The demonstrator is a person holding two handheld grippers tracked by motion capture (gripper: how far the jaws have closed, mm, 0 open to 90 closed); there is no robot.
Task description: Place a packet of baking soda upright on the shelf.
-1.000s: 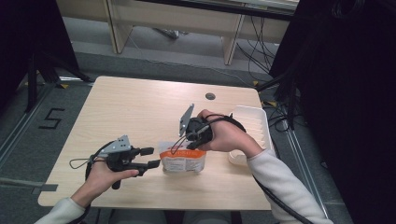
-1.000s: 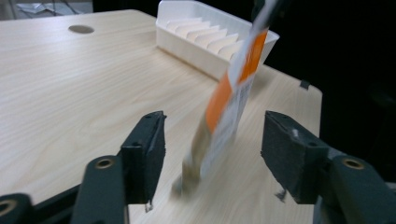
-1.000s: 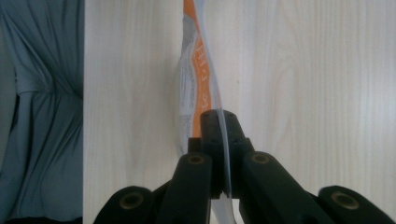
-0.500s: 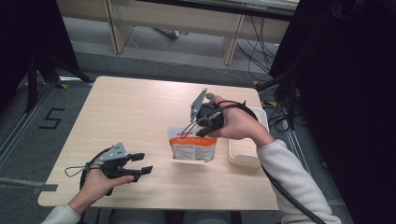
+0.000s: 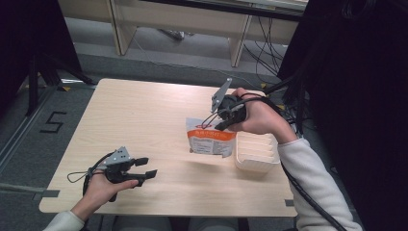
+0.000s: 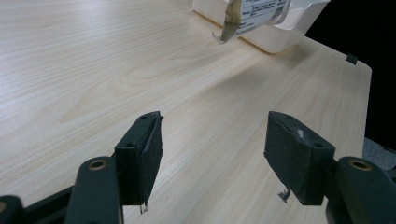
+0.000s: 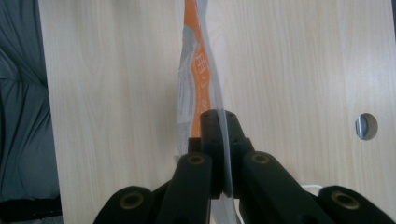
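An orange and white pouch hangs above the table beside the white tray, and my right gripper is shut on its top edge. Seen edge-on in the right gripper view, the pouch runs up from my clamped right gripper. Its lower corner dangles in front of the tray in the left gripper view. Near the table's front left, my left gripper is open and holds nothing. Bare wood lies between the jaws of the left gripper.
The light wooden table has a round cable hole near its far edge. The ridged white tray stands at the right edge. Dark cables and desk legs lie on the floor beyond the table.
My right gripper has lifted the pouch off the table and carried it right and away, next to the tray. My left gripper has drawn back toward the front left corner.
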